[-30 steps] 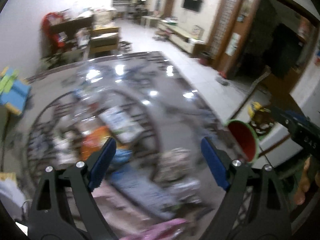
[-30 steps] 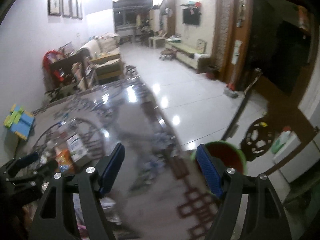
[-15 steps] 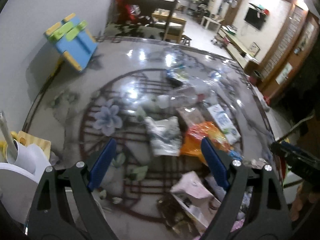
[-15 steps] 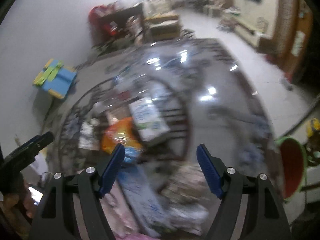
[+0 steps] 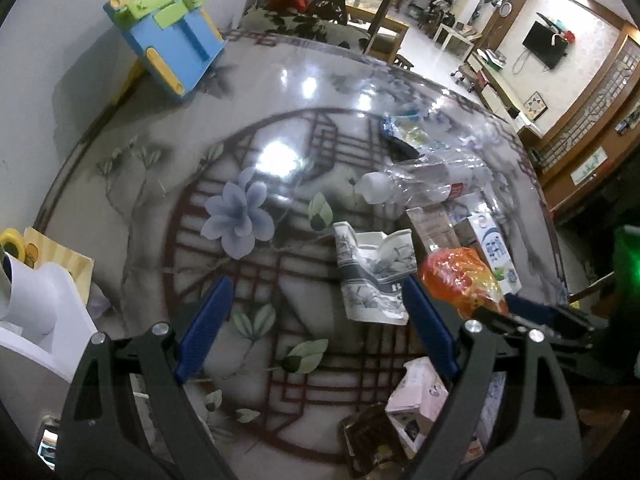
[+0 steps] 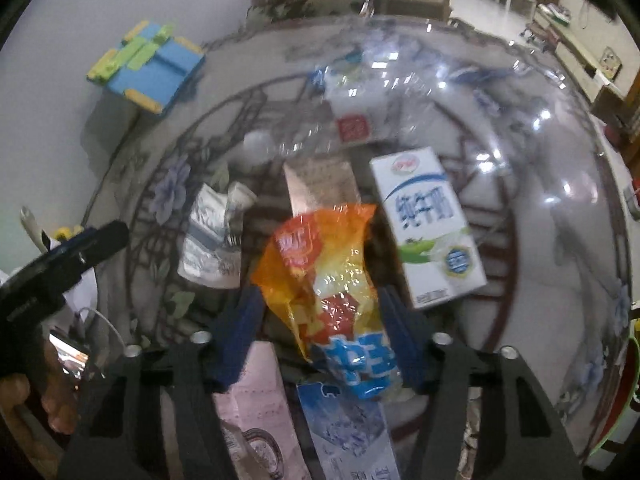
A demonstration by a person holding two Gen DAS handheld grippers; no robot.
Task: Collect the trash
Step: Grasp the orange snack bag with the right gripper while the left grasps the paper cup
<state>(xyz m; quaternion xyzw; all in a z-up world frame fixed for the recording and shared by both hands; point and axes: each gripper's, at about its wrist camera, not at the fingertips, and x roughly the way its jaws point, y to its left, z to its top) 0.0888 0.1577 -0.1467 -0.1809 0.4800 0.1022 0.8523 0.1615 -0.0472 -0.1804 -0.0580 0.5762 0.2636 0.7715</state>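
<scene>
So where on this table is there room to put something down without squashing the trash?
The table is bare on the side by the painted blue flower, between the blue and yellow toy and the white paper roll. The far shiny part behind the clear bottle is free too. It is crowded around the orange bag, the milk carton and the crumpled paper.

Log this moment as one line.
right gripper: closing around orange snack bag | left gripper: open, empty, above table
</scene>
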